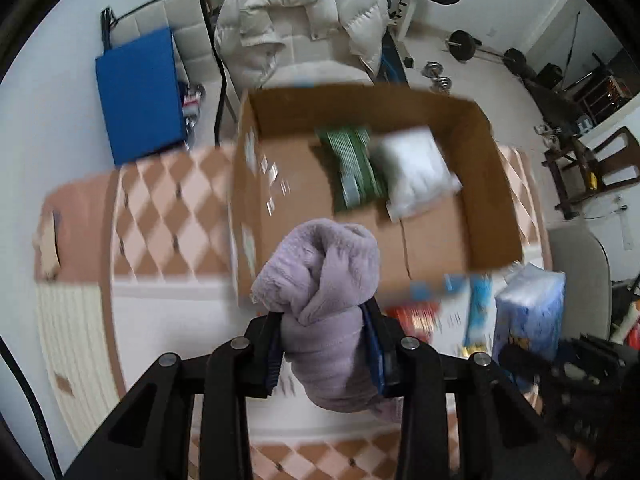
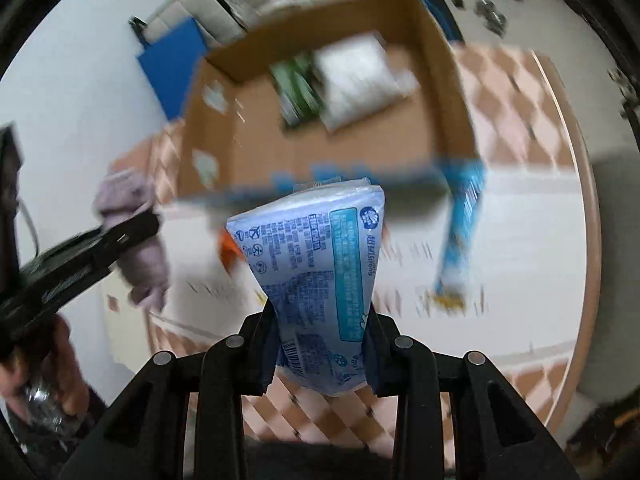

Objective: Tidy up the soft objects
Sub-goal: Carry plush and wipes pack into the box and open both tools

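Left wrist view first: my left gripper (image 1: 326, 344) is clenched on a lilac fleece roll (image 1: 326, 304), the pads squeezing its middle so the fluffy end bulges out past the fingertips toward twelve o'clock. I pinch it at the waist because a soft bundle gripped at one end would sag and unroll.

Beyond it, at twelve o'clock, the open cardboard box (image 1: 496, 184) sits on the diamond-patterned table (image 1: 168, 216). A green packet (image 1: 352, 168) and a white pillow-like pack (image 1: 416, 172) already lie side by side on its floor toward the far wall, which leaves the near half bare for what I carry.

In the right wrist view, my right gripper (image 2: 320, 344) is clamped on a blue tissue pack (image 2: 316, 276); the wrapper is visibly pinched narrow between the pads and flares wide above them. The box shows again at twelve o'clock, and my left gripper with its fleece is out at nine o'clock, well apart from the pack.

At two o'clock of the pack a blue snack wrapper (image 2: 460, 240) lies on the table outside the box. Both loads hang clear above the table; I judge the drop into the box comes next.
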`<state>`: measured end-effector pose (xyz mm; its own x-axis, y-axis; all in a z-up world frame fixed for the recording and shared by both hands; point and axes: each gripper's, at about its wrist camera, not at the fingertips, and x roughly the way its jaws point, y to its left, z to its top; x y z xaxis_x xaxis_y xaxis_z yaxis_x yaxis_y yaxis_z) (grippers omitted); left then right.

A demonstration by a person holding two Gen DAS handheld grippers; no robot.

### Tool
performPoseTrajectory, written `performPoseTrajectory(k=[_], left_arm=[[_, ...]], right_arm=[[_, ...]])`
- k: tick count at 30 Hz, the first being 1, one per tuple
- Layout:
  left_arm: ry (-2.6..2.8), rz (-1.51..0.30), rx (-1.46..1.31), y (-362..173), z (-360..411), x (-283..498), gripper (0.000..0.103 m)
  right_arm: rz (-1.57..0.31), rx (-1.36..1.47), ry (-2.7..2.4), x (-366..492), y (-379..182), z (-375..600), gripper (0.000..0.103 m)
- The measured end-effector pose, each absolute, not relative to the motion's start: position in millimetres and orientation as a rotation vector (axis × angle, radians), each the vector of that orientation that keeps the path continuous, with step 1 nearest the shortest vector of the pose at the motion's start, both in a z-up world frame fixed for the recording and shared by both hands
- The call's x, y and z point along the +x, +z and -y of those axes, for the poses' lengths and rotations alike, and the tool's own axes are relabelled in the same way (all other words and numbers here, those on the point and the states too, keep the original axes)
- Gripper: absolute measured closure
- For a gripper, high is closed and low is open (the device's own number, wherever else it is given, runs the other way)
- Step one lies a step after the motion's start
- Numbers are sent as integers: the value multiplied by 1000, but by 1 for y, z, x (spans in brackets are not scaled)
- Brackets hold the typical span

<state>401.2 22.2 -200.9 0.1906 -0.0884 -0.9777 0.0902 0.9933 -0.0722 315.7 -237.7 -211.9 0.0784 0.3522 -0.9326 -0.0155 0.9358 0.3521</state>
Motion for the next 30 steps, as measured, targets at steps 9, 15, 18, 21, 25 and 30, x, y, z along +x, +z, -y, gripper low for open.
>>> performPoseTrajectory(k=[9, 15, 18, 21, 25, 30], left_arm=[[-92, -1612, 22, -286, -45, 522, 71], [-80, -1697, 47, -325, -44, 546, 71], [-69, -1717, 57, -338, -46, 553, 71], [-69, -1725, 64, -345, -46, 557, 68], [-100, -1761, -9, -351, -50, 559, 50], [-102, -1716, 2, -338, -51, 558, 20]], right_arm=[[-1543, 300, 299, 459, -247, 164, 66], [-1634, 271, 265, 484, -309, 134, 66], [-1666, 275, 252, 487, -325, 131, 66], [-1688, 277, 244, 490, -337, 130, 66], [-1717, 237, 234, 494, -352, 126, 59], [-1739, 167, 187, 498, -365, 117, 7]])
